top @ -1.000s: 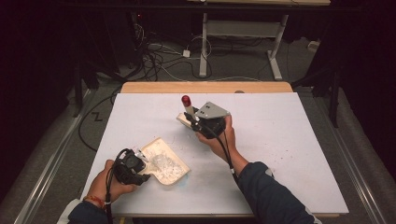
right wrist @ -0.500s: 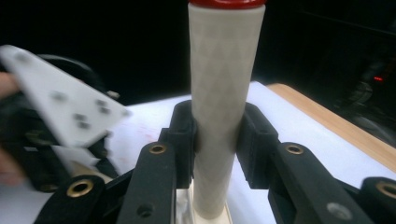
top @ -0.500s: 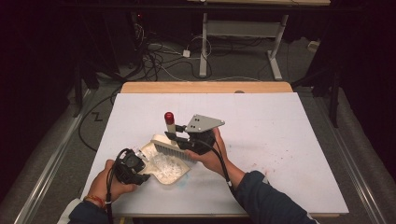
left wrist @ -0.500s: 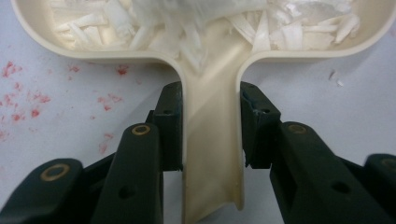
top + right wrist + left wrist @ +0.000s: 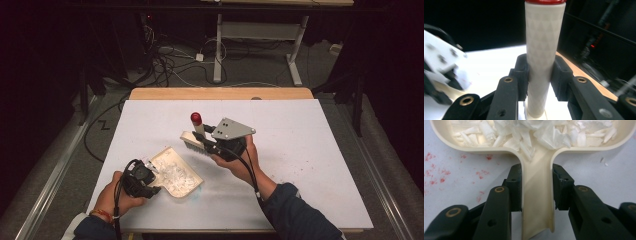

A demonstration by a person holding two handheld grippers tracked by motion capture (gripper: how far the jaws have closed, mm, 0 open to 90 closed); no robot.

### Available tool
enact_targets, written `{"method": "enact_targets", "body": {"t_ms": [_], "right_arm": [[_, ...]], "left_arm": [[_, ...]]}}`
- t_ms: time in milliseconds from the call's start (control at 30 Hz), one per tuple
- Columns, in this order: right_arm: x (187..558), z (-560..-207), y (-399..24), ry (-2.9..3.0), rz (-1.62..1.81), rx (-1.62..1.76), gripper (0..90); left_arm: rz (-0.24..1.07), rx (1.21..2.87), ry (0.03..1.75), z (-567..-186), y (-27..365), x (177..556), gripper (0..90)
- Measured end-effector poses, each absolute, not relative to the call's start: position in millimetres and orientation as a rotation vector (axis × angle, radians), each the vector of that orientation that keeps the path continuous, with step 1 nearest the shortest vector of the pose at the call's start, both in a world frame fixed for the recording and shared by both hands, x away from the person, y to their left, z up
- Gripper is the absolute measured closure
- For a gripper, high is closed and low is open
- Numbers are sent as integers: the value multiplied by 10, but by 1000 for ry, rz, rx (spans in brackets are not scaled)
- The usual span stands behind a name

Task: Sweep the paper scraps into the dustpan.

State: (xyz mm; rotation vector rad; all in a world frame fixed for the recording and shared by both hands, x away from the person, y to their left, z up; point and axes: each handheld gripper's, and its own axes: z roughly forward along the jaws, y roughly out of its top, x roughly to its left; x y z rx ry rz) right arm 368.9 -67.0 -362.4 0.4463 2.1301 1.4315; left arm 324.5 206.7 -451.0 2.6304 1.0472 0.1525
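Right gripper view crops the brush [image 5: 541, 62] above its red cap.

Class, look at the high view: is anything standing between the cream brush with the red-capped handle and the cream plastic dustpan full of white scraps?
Nothing visible. The right gripper holds the brush lifted above bare white table; the stretch to the dustpan, held by the left gripper, is open.
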Motion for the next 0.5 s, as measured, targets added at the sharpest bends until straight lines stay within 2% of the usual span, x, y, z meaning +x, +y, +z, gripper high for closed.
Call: {"method": "enact_targets", "body": {"t_ms": [233, 500], "right_arm": [[3648, -3802, -834, 2221, 1367, 474, 705], [3279, -3789, -814, 2336, 1423, 373, 706]], "left_arm": [[154, 2626, 1056, -4512, 2072, 3220, 630], [163, 2632, 1064, -4511, 2046, 3202, 629]]}}
